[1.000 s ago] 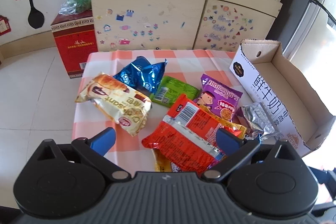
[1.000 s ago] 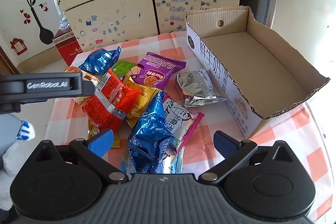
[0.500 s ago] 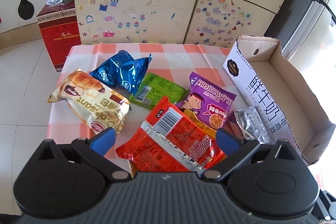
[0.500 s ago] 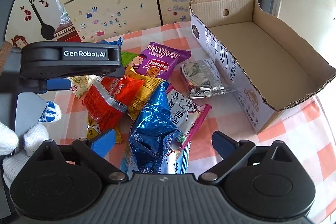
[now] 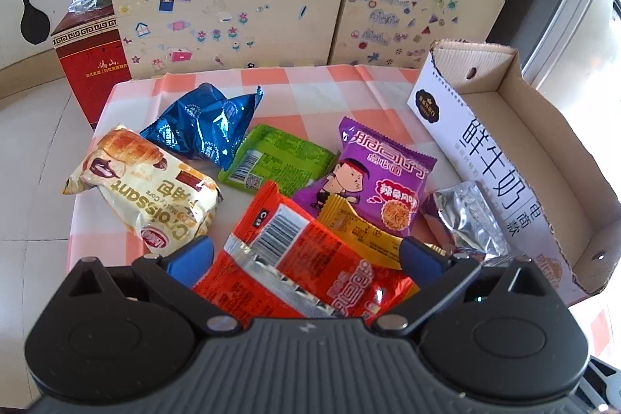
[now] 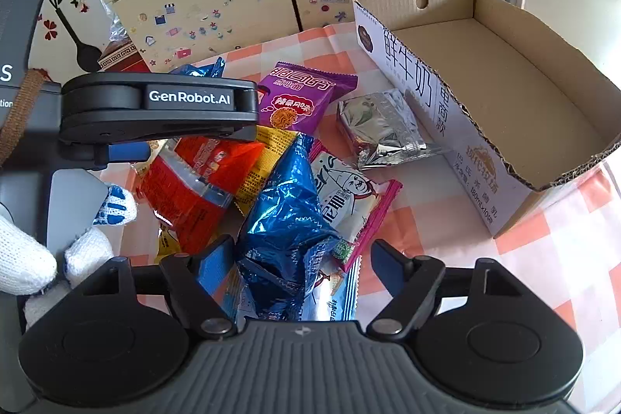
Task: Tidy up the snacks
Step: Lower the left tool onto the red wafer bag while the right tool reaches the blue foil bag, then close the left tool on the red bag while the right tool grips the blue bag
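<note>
Counted on the checked tabletop [image 5: 295, 92]: one cardboard box [image 5: 485, 158] along the right edge, open-topped with nothing inside, and loose snacks beside it. Two blue foil packets, one toward the far edge [image 5: 205, 130] and one near the front [image 6: 287, 220]. One each of croissant packet [image 5: 147, 189] at the left edge, green packet [image 5: 279, 158], purple packet [image 5: 380, 177], red packet [image 5: 295, 258], silver packet [image 5: 465, 220] against the box wall, and white-and-pink packet [image 6: 349, 196].

Left hand-held gripper [image 5: 306, 258]: released, spread wide either side of the red packet. Right hand-held gripper [image 6: 299, 255]: jaws just closing around the nearer blue foil packet, not clamped.
</note>
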`<state>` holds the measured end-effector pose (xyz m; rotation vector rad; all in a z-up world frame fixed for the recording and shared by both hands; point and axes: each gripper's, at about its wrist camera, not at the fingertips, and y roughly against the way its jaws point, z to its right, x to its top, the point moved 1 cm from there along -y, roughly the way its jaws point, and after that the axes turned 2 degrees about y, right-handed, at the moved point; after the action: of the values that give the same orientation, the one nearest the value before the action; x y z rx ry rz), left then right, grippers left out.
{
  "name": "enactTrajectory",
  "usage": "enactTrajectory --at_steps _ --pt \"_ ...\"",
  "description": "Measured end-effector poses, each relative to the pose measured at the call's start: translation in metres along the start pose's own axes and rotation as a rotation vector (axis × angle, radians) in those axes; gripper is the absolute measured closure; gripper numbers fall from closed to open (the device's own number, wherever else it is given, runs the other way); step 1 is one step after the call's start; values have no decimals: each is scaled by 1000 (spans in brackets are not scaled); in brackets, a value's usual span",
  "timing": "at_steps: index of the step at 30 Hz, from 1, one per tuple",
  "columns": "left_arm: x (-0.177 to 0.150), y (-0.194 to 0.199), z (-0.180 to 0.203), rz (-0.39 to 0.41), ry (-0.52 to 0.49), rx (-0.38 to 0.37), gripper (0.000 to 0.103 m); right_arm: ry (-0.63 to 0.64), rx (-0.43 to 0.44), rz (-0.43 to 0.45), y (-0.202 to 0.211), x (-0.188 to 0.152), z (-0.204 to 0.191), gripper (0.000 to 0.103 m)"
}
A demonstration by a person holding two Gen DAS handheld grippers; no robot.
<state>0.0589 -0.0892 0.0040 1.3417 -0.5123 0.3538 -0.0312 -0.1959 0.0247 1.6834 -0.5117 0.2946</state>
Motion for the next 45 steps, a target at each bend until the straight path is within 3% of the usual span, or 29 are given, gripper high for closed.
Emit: enactTrajectory --at_steps 13,16,21,24,26,29,31,32,33,37,45 --pt "-8 -6 3 -7 -41 23 6 -28 33 2 -1 -3 4 32" --pt "-10 -5 3 -7 -42 7 20 -33 49 7 0 -4 5 39" --pt "-12 4 3 10 -65 -25 55 -18 44 17 2 -4 2 43" --pt "-14 10 -1 16 -57 -37 67 -16 42 30 5 -4 2 43" --pt "-13 14 -6 15 -43 -44 69 -17 39 41 7 -4 3 43" --pt "-12 21 -16 20 -15 -62 69 -19 42 51 10 -3 3 44" --pt "-12 25 -23 27 6 -74 53 -21 40 51 10 -4 4 44" --pt "-12 26 -27 31 18 -73 37 -26 39 50 10 -4 5 44" --pt "-13 29 -31 39 27 -71 29 -34 40 48 9 -4 6 44" --pt "-20 38 -40 21 26 -69 27 -61 48 46 9 -3 8 44" --pt "-51 40 -44 -54 22 7 11 -55 52 45 7 -2 5 44"
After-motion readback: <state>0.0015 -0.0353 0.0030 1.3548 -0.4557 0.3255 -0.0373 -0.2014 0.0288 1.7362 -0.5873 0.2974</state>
